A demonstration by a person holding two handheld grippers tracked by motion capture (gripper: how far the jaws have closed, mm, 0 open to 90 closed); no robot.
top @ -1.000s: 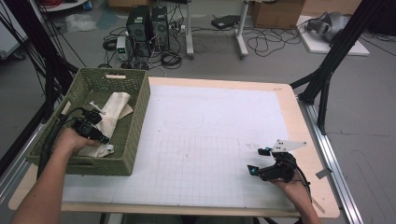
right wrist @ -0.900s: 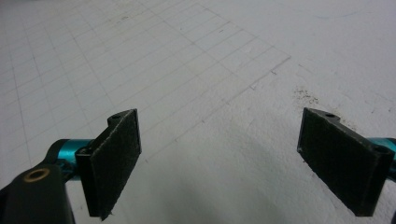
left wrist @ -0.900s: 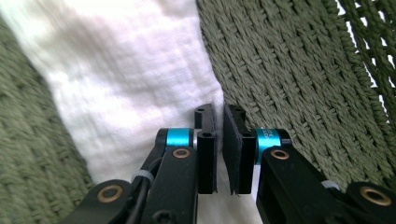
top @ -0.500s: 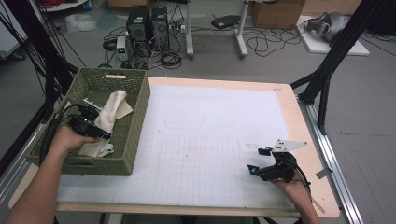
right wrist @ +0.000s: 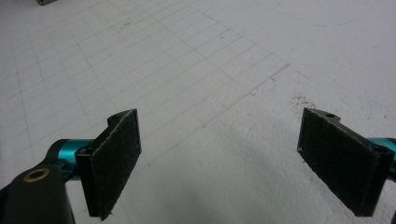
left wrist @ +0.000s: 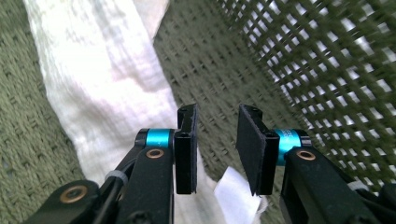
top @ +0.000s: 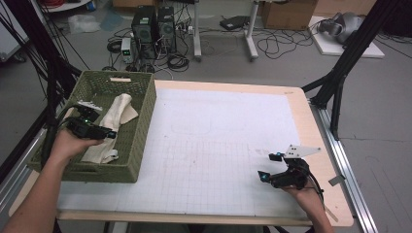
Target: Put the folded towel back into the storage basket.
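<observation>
Letting go of the cloth: the left tool has just been opening its jaws, and they now stand a little apart with nothing pinched, lifted slightly above the fabric compared with a second ago. Cloth lies in the green basket at 9 o'clock on the surface, so the drop-off looks done. Right tool is unchanged at 4 o'clock, released, jaws wide over bare grid. Left gripper view gives what the high view can't: the clear gap between the pads, the cloth below and to the left of them, a small tag near the tips, the basket weave. High view places both hands.
</observation>
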